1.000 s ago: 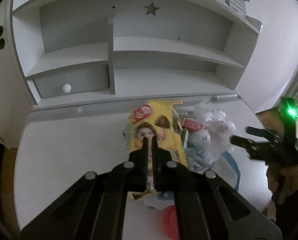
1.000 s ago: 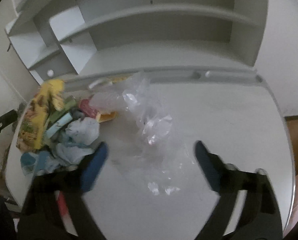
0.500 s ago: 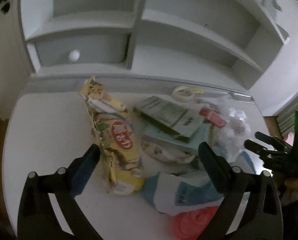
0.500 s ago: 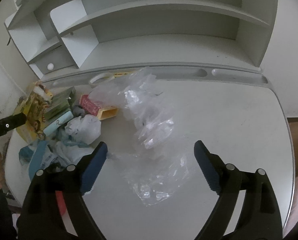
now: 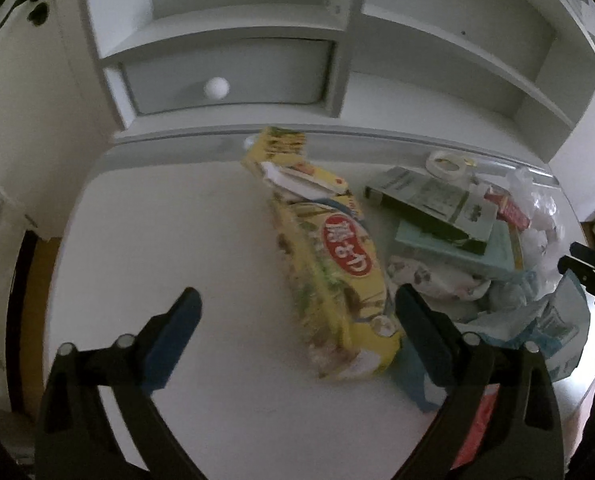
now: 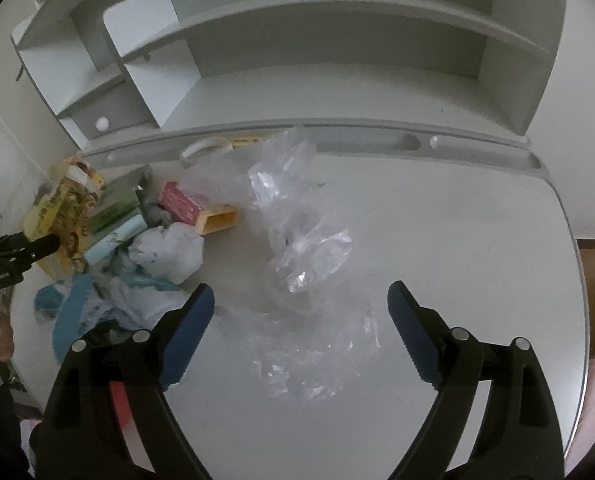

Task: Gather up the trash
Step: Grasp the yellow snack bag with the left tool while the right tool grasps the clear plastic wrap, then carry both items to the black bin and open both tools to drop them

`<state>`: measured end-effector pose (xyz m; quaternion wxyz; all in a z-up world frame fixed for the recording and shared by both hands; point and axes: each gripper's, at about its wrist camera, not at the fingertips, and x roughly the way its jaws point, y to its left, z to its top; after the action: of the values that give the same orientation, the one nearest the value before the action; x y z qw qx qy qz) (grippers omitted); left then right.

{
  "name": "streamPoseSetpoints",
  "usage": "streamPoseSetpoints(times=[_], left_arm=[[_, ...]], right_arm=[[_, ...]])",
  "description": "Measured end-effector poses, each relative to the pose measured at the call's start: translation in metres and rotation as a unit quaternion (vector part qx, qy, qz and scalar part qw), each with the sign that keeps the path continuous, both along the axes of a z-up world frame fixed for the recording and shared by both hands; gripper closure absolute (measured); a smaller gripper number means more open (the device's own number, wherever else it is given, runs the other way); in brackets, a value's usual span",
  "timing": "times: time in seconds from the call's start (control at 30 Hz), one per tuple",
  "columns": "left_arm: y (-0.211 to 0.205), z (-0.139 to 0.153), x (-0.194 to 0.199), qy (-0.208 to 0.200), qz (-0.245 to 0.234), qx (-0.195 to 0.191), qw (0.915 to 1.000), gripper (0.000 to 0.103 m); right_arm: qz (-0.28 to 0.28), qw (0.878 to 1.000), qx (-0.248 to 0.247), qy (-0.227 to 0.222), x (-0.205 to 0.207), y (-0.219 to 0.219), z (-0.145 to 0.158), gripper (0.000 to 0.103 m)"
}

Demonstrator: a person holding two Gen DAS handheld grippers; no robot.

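The right gripper [image 6: 300, 305] is hovering with its jaws spread wide over a clear plastic bag [image 6: 297, 248] that is lying crumpled on the white desk [image 6: 457, 240]. A trash pile [image 6: 137, 232] is sitting at left, where the left gripper [image 6: 37, 246] is touching a yellow snack bag [image 6: 63, 208].

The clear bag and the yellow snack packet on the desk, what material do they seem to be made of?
The clear bag looks like thin, glossy plastic film: it is see-through, crumpled, with bright glints. The yellow snack packet seems to be printed plastic or foil film with a slight sheen and wrinkles; which one cannot be told.
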<state>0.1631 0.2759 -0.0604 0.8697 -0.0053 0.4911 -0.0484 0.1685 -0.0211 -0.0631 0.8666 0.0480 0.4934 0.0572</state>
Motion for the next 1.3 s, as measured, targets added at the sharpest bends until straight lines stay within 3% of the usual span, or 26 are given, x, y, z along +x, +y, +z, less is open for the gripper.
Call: streamPoseSetpoints(times=[0.07, 0.1, 0.13, 0.17, 0.2, 0.23, 0.27, 0.5, 0.67, 0.77, 0.87, 0.97, 1.07, 1.17, 1.3], left_arm=[[-0.001, -0.005, -0.001, 0.003, -0.008, -0.006, 0.9999, 0.069], [-0.001, -0.007, -0.001, 0.006, -0.007, -0.01, 0.9999, 0.079], [0.001, -0.007, -0.002, 0.003, -0.003, -0.011, 0.9999, 0.085], [0.002, -0.006, -0.005, -0.002, -0.001, -0.01, 0.9999, 0.09], [0.003, -0.003, -0.008, -0.011, 0.001, -0.006, 0.9999, 0.091], [0.006, 0.001, -0.012, -0.021, 0.007, -0.001, 0.9998, 0.091], [0.008, 0.006, -0.016, -0.028, 0.011, 0.002, 0.9995, 0.092], [0.013, 0.061, -0.048, -0.103, 0.022, 0.033, 0.9939, 0.092], [-0.054, 0.096, -0.077, -0.138, -0.067, 0.012, 0.9881, 0.092], [-0.126, 0.109, -0.099, -0.154, -0.146, -0.008, 0.9771, 0.092], [-0.212, 0.109, -0.126, -0.154, -0.241, -0.027, 0.958, 0.092], [-0.301, 0.098, -0.159, -0.139, -0.333, -0.051, 0.931, 0.092], [-0.384, 0.083, -0.199, -0.122, -0.417, -0.067, 0.898, 0.092], [-0.461, 0.055, -0.248, -0.088, -0.498, -0.079, 0.859, 0.092], [-0.53, 0.004, -0.294, -0.029, -0.566, -0.077, 0.8206, 0.092]], right_arm=[[-0.001, 1.0, -0.004, 0.005, 0.004, 0.0, -0.005, 0.018], [-0.004, 1.0, -0.009, 0.01, 0.007, -0.001, -0.009, 0.019], [-0.006, 1.0, -0.011, 0.012, 0.009, -0.001, -0.011, 0.03], [-0.011, 1.0, -0.013, 0.017, 0.01, -0.003, -0.013, 0.054], [-0.015, 1.0, -0.012, 0.019, 0.01, -0.005, -0.014, 0.066], [-0.021, 1.0, -0.006, 0.018, 0.008, -0.008, -0.014, 0.085], [-0.027, 1.0, 0.0, 0.013, 0.005, -0.012, -0.011, 0.093], [-0.075, 0.994, 0.016, -0.071, -0.053, -0.049, 0.038, 0.098], [-0.132, 0.985, 0.027, -0.113, -0.12, -0.095, 0.061, 0.098], [-0.178, 0.976, 0.021, -0.127, -0.179, -0.131, 0.068, 0.098], [-0.237, 0.963, 0.009, -0.129, -0.243, -0.17, 0.062, 0.098], [-0.311, 0.943, -0.004, -0.12, -0.311, -0.209, 0.054, 0.098], [-0.398, 0.912, -0.017, -0.094, -0.387, -0.248, 0.033, 0.098], [-0.467, 0.882, -0.023, -0.065, -0.451, -0.276, 0.01, 0.098], [-0.54, 0.841, -0.016, -0.017, -0.519, -0.302, -0.031, 0.098]])
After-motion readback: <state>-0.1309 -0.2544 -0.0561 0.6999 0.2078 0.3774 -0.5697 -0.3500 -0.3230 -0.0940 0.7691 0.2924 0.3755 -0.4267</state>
